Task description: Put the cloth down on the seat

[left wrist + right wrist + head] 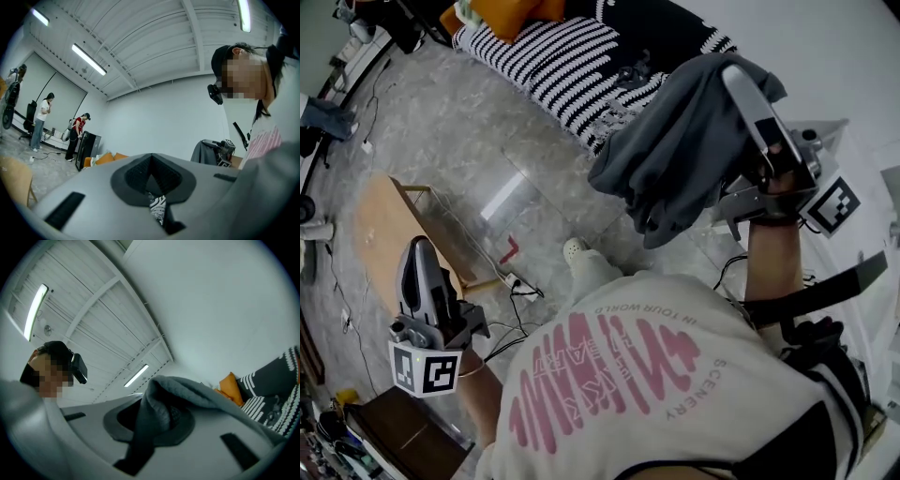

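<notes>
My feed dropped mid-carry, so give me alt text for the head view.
Seen from above, the right claw holds a grey cloth bunched in the air, not yet on the black-and-white striped seat at the top of the picture. The left claw is at lower left, carrying nothing, over a pale stone-look floor.

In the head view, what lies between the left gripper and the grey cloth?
Head view: between left gripper and cloth, floor with a white shoe, red object, black cables.

My left tongs (151,165) stand closed and empty; beyond them a bunched dark grey cloth (205,153) hangs at right, near my pink-printed white shirt (265,140).
</notes>
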`<state>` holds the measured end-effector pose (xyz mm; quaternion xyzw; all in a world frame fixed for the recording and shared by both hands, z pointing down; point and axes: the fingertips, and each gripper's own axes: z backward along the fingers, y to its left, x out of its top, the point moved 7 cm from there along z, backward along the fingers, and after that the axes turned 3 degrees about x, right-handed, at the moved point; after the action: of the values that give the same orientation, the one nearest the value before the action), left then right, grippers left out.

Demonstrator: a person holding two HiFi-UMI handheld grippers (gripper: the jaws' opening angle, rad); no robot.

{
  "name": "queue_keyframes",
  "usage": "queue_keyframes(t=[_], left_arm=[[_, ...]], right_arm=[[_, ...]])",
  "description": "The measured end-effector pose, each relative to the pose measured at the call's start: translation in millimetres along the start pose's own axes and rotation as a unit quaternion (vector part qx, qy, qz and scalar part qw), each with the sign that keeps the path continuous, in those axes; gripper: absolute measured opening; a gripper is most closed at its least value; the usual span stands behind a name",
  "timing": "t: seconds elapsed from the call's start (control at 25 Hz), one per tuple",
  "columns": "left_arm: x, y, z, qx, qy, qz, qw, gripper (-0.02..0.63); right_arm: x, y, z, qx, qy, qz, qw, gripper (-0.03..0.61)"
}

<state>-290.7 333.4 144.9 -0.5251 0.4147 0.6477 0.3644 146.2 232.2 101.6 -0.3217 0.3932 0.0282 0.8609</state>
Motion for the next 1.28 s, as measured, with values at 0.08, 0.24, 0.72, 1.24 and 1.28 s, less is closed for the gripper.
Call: queue_keyframes(t=[0.08,0.24,0.72,1.24,1.28], left_arm=[[0.1,5.9,-15.4,-0.012,0.004,-0.005,0.9999,0.006],[1.1,33.6,-56.1,-0.044,0.014,-0.022,0.9987,0.006],[2.1,141.1,-121.8,-0.087,-0.007,-0.005,0.9962,0.006],[13.2,204.2,-135.1,-0.075,-0.01,0.018,0.997,0.006],[13.7,206.2,-137.2,-0.071,-0.012,0.024,0.9972,0.006]], right_arm=[[8.1,-1.7,-6.5,-0.002,-0.006,0.006,1.0,0.048],[13.2,-16.6,-24.9,-0.016,-0.02,0.037,0.999,0.048],[-4.2,-46.4,-88.8,-0.043,-0.082,0.099,0.991,0.048],[5.6,-62.4,-163.0,-0.049,-0.095,0.167,0.98,0.048],[9.9,-65.4,-166.8,-0.052,-0.092,0.177,0.978,0.048]])
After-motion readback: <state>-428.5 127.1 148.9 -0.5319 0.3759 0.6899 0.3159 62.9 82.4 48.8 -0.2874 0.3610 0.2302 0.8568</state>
